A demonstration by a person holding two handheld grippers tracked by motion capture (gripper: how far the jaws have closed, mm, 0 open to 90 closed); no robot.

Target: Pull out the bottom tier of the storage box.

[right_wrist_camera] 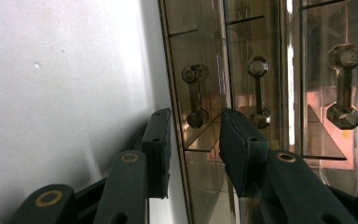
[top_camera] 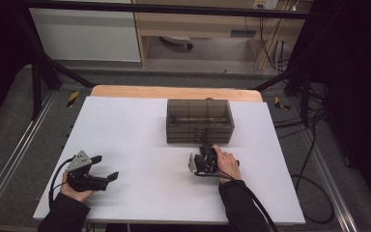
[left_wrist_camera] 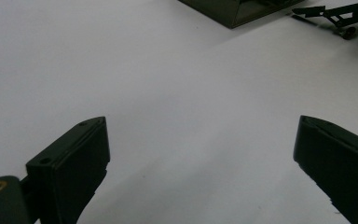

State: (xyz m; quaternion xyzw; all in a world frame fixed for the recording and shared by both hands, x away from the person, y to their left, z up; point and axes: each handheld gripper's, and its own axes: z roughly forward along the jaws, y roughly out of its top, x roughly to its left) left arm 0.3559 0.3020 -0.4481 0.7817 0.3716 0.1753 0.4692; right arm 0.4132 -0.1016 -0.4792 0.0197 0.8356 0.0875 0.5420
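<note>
A smoky see-through drawer box (top_camera: pixel 199 118) stands at the table's far middle, with three drawers stacked in it. My right gripper (top_camera: pixel 205 146) lies turned on its side right in front of the box. In the right gripper view its jaws (right_wrist_camera: pixel 195 114) stand a little apart on either side of the lowest drawer's dumbbell-shaped handle (right_wrist_camera: pixel 195 95), and the pads (right_wrist_camera: pixel 161 135) do not press on it. The middle handle (right_wrist_camera: pixel 258 88) and the top handle (right_wrist_camera: pixel 345 86) lie further right. My left gripper (top_camera: pixel 106 166) rests wide open on the white tabletop (left_wrist_camera: pixel 182 93) at the near left, with nothing between its fingers.
The white tabletop (top_camera: pixel 135 140) lies bare between the two grippers. A wooden strip (top_camera: pixel 174 92) runs along the far edge. Black frame bars (top_camera: pixel 43 58) and cables (top_camera: pixel 314 145) flank the table. In the left gripper view the box's corner (left_wrist_camera: pixel 228 9) shows at the top.
</note>
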